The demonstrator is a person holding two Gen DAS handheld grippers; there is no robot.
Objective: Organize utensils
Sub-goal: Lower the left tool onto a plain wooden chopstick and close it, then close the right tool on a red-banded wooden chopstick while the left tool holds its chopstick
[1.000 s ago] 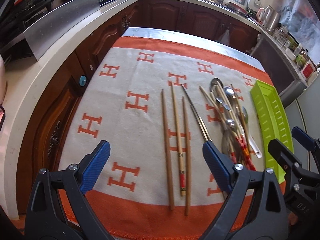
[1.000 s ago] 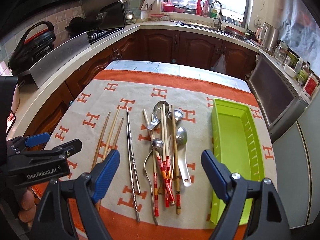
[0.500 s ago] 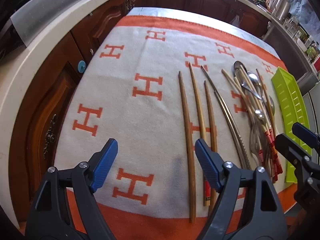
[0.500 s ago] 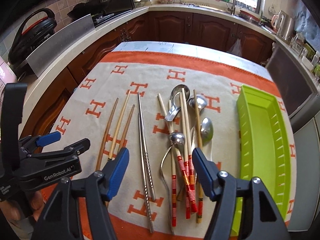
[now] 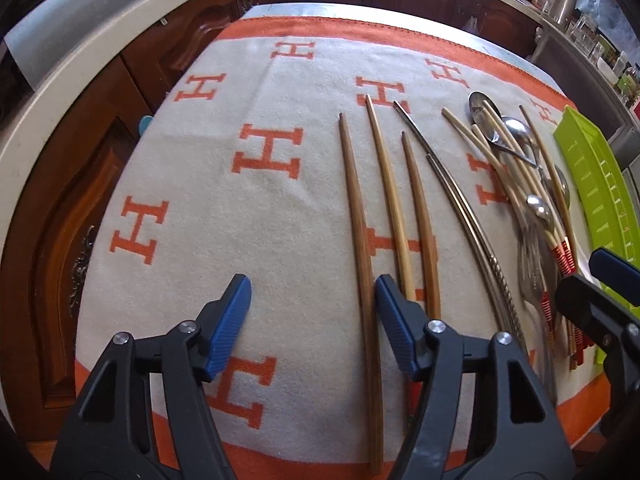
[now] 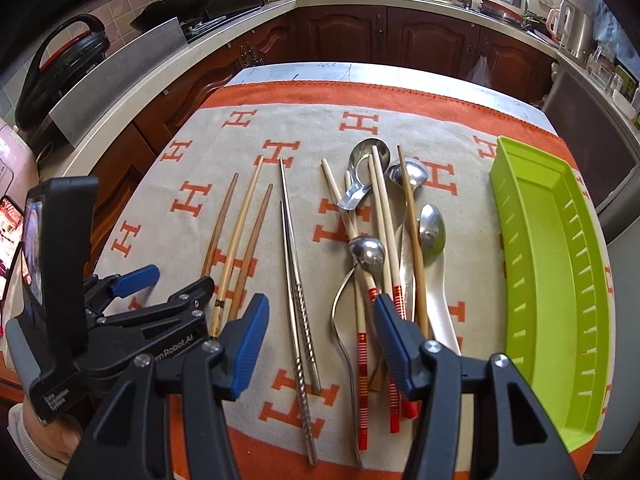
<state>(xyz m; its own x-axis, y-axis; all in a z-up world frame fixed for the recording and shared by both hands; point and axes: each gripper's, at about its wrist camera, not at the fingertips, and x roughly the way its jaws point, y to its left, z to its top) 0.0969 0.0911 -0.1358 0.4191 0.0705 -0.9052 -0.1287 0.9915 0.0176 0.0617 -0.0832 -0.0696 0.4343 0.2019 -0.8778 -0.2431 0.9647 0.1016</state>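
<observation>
Three wooden chopsticks lie side by side on the orange and cream cloth. A pair of metal chopsticks lies to their right. Further right is a pile of spoons and red-banded chopsticks. An empty green tray lies at the right edge. My left gripper is open, low over the cloth, with the leftmost wooden chopstick between its fingers. My right gripper is open over the metal chopsticks' near ends.
The table's left edge drops off to wooden cabinets. A counter with a stove and a black cooker runs along the left and back. My left gripper also shows at the left of the right wrist view.
Both grippers have moved forward and down toward the cloth. The left gripper's fingers now bracket the leftmost wooden chopstick. The utensils have not moved.
</observation>
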